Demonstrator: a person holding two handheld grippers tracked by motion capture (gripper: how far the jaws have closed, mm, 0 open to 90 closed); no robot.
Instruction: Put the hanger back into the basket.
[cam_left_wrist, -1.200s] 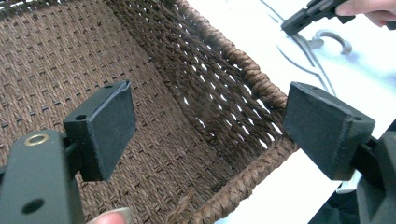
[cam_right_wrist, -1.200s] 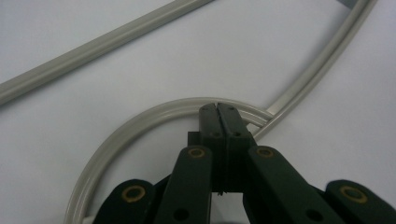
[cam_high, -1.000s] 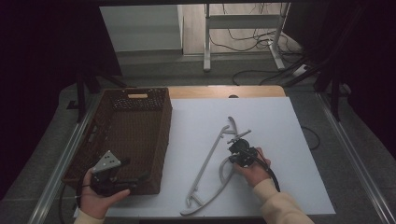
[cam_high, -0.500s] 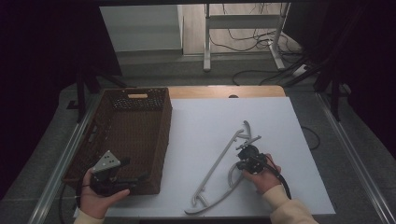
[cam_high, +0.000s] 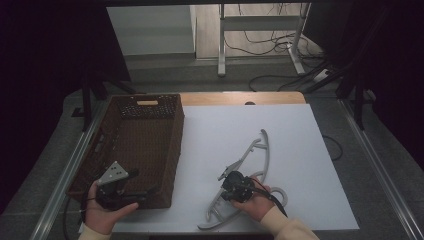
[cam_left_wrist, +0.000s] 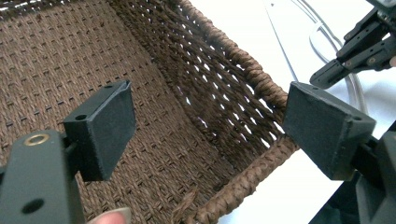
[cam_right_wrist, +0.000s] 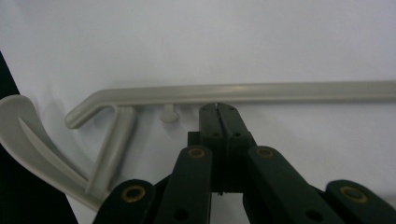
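Observation:
A light grey plastic hanger (cam_high: 266, 157) lies on the white table top (cam_high: 300, 130), right of a brown wicker basket (cam_high: 177, 145). My right gripper (cam_high: 225, 189) is shut, and its tips (cam_right_wrist: 217, 108) rest against the hanger's long bar (cam_right_wrist: 280, 91) with nothing seen between the jaws. At the basket's near right corner my left gripper (cam_high: 145, 191) stands open. One of its jaws is inside the basket and the other is outside, with the woven rim (cam_left_wrist: 254, 74) between them (cam_left_wrist: 210, 121). The right gripper (cam_left_wrist: 322, 79) also shows in the left gripper view, beyond the basket.
The basket has nothing in it. Metal rails run along both sides of the table. Behind the table's far edge, cables and a stand's feet lie on the floor.
The right hand drew toward the table's near edge and a little right. The hanger swung with it, its far end going right. The left gripper stayed at the basket corner.

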